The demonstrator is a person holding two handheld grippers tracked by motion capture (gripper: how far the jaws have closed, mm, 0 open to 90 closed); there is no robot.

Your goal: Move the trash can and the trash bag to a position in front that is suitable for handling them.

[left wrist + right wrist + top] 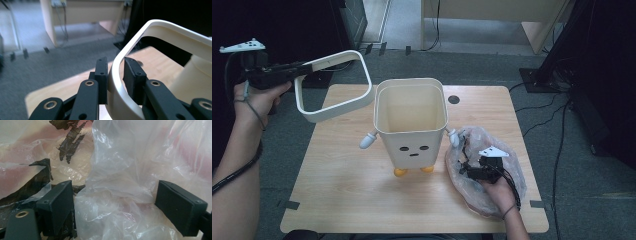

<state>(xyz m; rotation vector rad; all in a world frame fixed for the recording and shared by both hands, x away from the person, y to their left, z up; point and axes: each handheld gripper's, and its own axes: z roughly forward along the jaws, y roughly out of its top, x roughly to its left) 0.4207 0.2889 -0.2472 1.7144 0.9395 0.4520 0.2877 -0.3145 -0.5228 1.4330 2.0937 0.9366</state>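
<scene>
Bin [411, 125] stands upright in the middle of the tabletop [342, 195] in the high view; it is cream, open at the top, with a small face, two white arms and orange feet. The left gripper [307, 67] is held up in the air beyond the far left corner of the tabletop, and its jaws are closed on the rim ring [334, 86], a cream frame of the same rounded-square form as the bin mouth. The ring hangs tilted, apart from the bin, its lower corner near the bin's far left edge. The right gripper [468, 169] lies low at the right of the bin, over a crumpled clear bag [484, 172] on the tabletop.

In the left gripper view, the two jaws press on the thin wall of the ring [160, 32] from both sides, and the bin [192, 75] is visible behind at the right.

In the right gripper view, the jaws stand wide apart with a fold of the bag [120, 185] between them; the pads do not press on it. Dark print shows on the plastic at the left.
</scene>
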